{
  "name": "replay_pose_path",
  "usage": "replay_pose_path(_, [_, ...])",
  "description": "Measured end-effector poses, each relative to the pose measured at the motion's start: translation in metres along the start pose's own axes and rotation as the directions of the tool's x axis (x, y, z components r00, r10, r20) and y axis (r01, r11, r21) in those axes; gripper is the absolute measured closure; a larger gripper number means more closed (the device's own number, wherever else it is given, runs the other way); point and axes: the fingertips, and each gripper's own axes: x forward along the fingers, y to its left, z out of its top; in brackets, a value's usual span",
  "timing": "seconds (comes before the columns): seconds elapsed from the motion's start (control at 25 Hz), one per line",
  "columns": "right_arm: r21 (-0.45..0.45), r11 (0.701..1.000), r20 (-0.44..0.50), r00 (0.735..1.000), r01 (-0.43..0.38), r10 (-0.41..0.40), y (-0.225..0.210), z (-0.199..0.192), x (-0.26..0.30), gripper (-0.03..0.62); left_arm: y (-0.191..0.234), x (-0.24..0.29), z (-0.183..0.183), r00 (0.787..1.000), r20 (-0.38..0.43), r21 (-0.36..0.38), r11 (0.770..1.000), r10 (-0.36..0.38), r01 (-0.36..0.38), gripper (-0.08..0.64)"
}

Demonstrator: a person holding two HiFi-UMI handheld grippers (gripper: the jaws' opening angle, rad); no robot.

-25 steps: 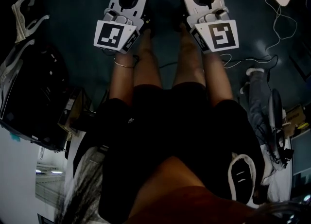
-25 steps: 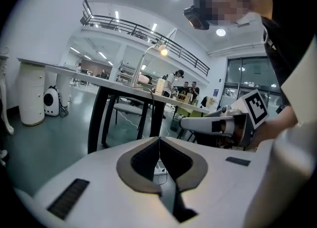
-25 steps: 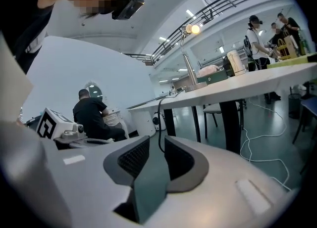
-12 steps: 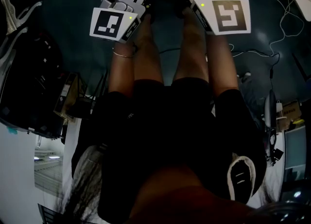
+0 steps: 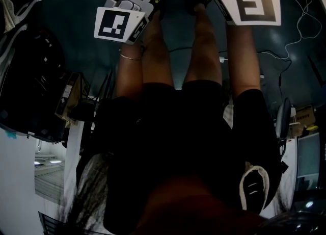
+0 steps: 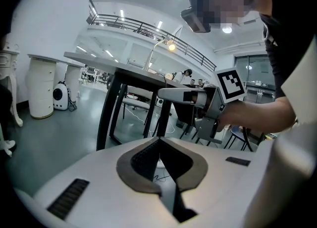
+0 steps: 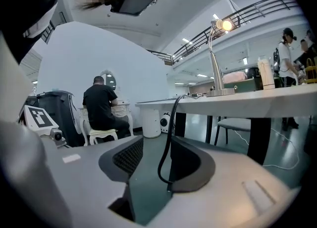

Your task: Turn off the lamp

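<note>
The lamp [image 7: 216, 59] stands on a white table [image 7: 247, 103], its head [image 7: 226, 24] still glowing. In the left gripper view its lit head [image 6: 171, 47] shows above the same table [image 6: 114, 68]. A black cable [image 7: 173, 111] drops from the table edge into the gap of my right gripper [image 7: 157, 140]. That gripper's jaws have just been opening; the pads do not press on the cable. My left gripper [image 6: 159, 140] is shut, tips together, holding nothing. It points at the black table legs, with the right gripper [image 6: 162, 93] ahead of it.
A person in black [image 7: 101, 106] sits at a white desk, far left in the right gripper view. White pedestals [image 6: 42, 86] stand by the wall. More people [image 7: 285, 56] are beyond the table. Loose cables [image 5: 300, 20] lie on the dark floor.
In the head view both grippers have moved toward the top edge. The right gripper's jaws have left the frame and its marker cube now faces the camera more squarely.
</note>
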Motion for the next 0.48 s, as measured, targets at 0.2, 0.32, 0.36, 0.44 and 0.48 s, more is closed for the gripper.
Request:
replay_pose_path(0.2, [0.018, 0.999, -0.019, 0.999, 0.029, -0.029, -0.006, -0.002, -0.002, 0.552, -0.002, -0.002, -0.001, 1.000, 0.025, -0.006, 1.000, -0.006, 0.006, 0.552])
replay_pose_path(0.32, [0.051, 0.998, -0.027, 0.999, 0.031, -0.030, -0.008, -0.004, -0.004, 0.565, -0.003, 0.001, -0.003, 0.999, 0.036, -0.023, 1.000, -0.005, 0.005, 0.552])
replay_pose_path(0.36, [0.073, 0.997, -0.031, 0.999, 0.031, -0.029, -0.009, -0.005, -0.007, 0.572, -0.004, 0.003, -0.004, 0.999, 0.034, -0.018, 1.000, -0.005, 0.006, 0.552])
replay_pose_path(0.44, [0.137, 0.990, -0.031, 0.999, 0.022, -0.018, -0.012, -0.007, -0.014, 0.580, -0.010, 0.007, -0.005, 0.999, 0.039, 0.008, 1.000, -0.021, 0.021, 0.552])
replay_pose_path(0.48, [0.166, 0.986, -0.028, 1.000, 0.014, -0.010, -0.013, -0.007, -0.018, 0.581, -0.012, 0.009, -0.006, 0.998, 0.047, 0.017, 0.999, -0.033, 0.032, 0.552])
